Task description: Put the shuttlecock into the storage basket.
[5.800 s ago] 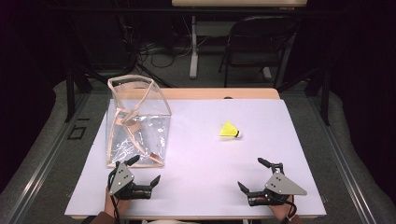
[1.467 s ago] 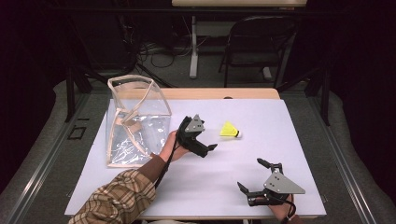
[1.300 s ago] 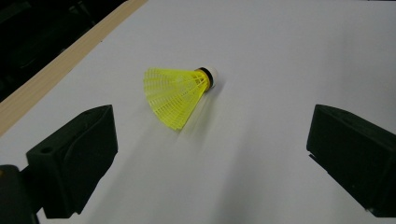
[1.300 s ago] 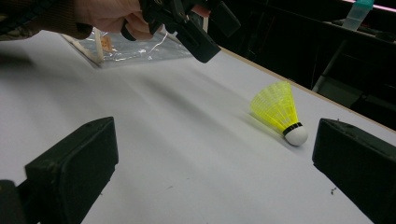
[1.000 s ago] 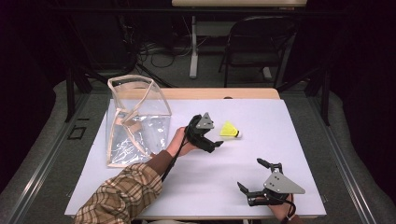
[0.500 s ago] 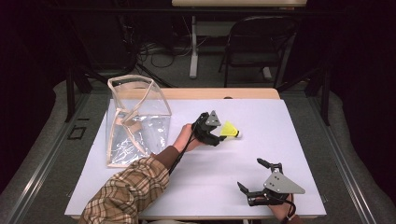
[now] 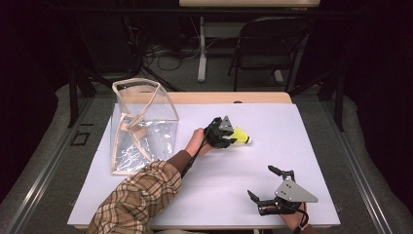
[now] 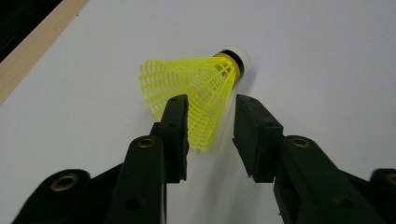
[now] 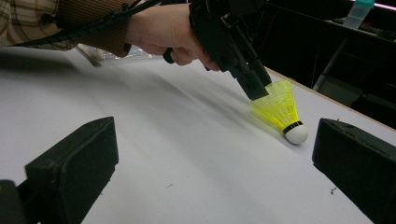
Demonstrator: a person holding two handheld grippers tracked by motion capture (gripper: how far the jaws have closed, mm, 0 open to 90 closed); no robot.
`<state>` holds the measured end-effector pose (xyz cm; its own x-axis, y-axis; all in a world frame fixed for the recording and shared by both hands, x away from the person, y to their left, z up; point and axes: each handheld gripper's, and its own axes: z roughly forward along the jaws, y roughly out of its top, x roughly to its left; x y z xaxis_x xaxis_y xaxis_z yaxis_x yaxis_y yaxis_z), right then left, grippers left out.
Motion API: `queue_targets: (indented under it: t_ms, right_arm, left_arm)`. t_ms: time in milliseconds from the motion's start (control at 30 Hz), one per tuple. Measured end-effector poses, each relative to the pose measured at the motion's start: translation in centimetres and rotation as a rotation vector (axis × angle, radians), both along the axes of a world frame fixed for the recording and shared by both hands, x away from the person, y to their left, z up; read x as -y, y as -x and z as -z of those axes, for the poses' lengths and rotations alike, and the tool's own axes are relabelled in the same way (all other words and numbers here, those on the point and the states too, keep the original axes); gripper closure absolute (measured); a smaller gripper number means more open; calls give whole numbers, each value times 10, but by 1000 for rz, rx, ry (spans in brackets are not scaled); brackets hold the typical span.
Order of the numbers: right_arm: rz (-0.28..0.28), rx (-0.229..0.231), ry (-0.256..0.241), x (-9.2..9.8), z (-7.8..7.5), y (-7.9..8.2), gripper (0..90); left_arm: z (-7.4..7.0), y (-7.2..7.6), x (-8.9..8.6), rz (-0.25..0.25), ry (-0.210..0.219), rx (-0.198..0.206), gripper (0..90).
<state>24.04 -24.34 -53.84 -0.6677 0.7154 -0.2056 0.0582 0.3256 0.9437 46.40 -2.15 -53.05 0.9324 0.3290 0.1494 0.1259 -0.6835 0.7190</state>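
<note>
The left gripper (image 8: 211, 126) is part open, its two black jaws set either side of the wide open end of the yellow shuttlecock (image 8: 198, 91). The near rim of the mesh skirt lies in the gap between them; whether either jaw touches it cannot be told, and the jaws have not closed on it. In the high view this gripper (image 7: 229, 138) sits at the skirt end of the shuttlecock (image 7: 240, 135), held by a hand (image 7: 197, 142) reaching out of a plaid sleeve (image 7: 139, 200).

The shuttlecock lies on its side on the white table cover (image 7: 272, 122), its white cork tip pointing away from the left gripper. In the right gripper view the cork rests on the cover and the skirt tilts up towards the left gripper's jaws.

The right gripper (image 7: 267, 187) rests well apart from the shuttlecock, at the near edge of the cover, jaws wide open and holding nothing.

A clear plastic bag (image 7: 141, 124) with pale trim stands open-topped on the far side of the left hand from the shuttlecock; only its own folds and strap can be made out inside.

Beyond the shuttlecock a strip of bare wooden table edge (image 7: 229, 97) shows. Past it the room is dark, with a black chair (image 7: 270, 48), a white table leg (image 7: 201, 51) and loose cables (image 7: 160, 51) on the grey floor.
</note>
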Motion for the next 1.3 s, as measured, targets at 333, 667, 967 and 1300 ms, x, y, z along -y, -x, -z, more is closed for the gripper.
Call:
queue_targets:
  t_ms: [333, 667, 967, 1300]
  right_arm:
    - [-3, -2, 5, 0, 1, 0, 0]
    - [-2, -2, 7, 0, 1, 0, 0]
    - [0, -2, 9, 0, 1, 0, 0]
    - [2, -1, 9, 0, 1, 0, 0]
  left_arm:
    - [8, -6, 2, 31, -20, -14, 743]
    - [9, -10, 5, 72, -28, 25, 885]
    - [4, -9, 6, 131, -37, 49, 898]
    - [-6, -3, 6, 162, -20, 53, 897]
